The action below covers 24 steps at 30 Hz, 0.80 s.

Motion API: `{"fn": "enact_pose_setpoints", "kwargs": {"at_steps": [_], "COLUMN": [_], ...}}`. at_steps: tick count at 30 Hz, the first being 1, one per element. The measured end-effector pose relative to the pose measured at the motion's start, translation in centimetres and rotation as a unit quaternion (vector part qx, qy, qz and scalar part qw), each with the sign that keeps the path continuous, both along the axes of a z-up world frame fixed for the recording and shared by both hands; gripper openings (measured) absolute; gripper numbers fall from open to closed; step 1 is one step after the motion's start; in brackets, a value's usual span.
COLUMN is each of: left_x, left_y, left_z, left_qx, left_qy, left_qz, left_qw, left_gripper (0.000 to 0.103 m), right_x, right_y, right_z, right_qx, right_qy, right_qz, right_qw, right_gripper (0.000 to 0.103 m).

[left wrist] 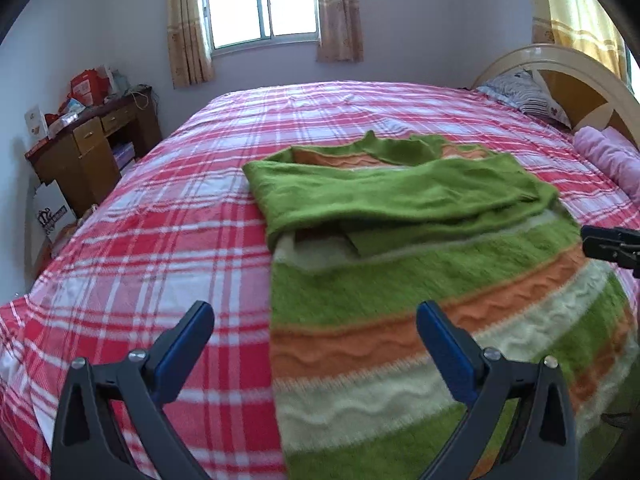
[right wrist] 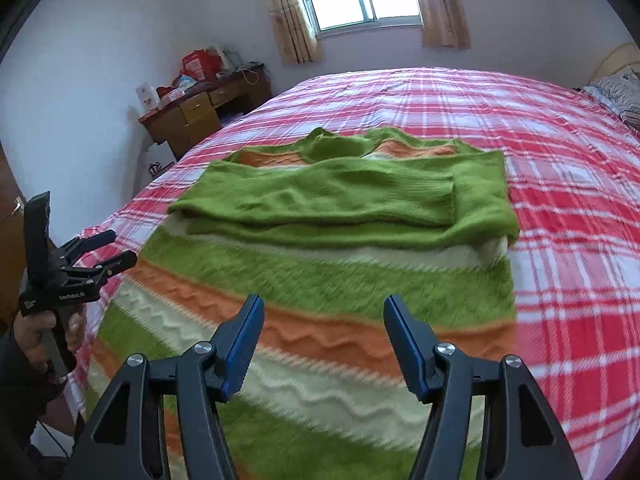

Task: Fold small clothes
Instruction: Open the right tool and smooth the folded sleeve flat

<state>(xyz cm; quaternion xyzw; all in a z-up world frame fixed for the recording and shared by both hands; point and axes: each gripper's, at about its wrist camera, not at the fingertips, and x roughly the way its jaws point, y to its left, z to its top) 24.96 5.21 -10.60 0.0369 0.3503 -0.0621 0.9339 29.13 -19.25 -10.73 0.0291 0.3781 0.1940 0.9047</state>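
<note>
Sweater (right wrist: 332, 248), striped green, orange and cream, lay flat on the plaid bedspread (right wrist: 568, 216) with both sleeves (right wrist: 320, 196) folded across the chest and the hem end nearest the cameras. Left gripper (left wrist: 316, 344) hung above the hem's left edge with its jaws spread wide and nothing between them; its left finger stood over bare bedspread and its right finger over the knit. Right gripper (right wrist: 322, 340) hung over the hem's middle stripes, jaws likewise apart and empty. A hand (right wrist: 52, 332) was visible on the left tool's grip in the right wrist view.

Judged step: taking the hem to fold the body up over the sleeves. Risks at this stage:

- Uneven grasp. The two grippers sat at different places along the hem; a lift from unmatched points would probably skew the fold line.
- Bedspread pinched. The left jaws straddled the sweater's edge, so closing there could catch the plaid cloth together with the knit.
- Single layer taken. The knit looked thick and fuzzy; a shallow pinch might lift only the front layer and leave the back behind.
- Sleeves disturbed. The folded sleeves lay loose, and a dragging rather than lifting motion could pull them open.
</note>
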Motion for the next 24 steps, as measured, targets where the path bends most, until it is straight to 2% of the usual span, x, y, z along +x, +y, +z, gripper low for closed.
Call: {"fn": "enact_pose_setpoints", "kwargs": {"at_steps": [15,24], "left_x": [-5.0,-7.5], "left_y": [-0.2,-0.6], "left_z": [-0.8,-0.7], "left_qx": [-0.024,-0.019], "left_qy": [0.019,0.029], "left_qz": [-0.006,-0.014], "left_qw": [0.9995,0.9993], "left_gripper": [0.103,0.103], "right_x": [-5.4,-8.6], "right_y": [-0.4,-1.3], "right_z": [-2.0,-2.6], "right_qx": [0.004,0.000], "right_qy": [0.026,0.036], "right_qz": [0.006,0.006], "right_qw": [1.000,0.999], "right_gripper": [0.063,0.063]}}
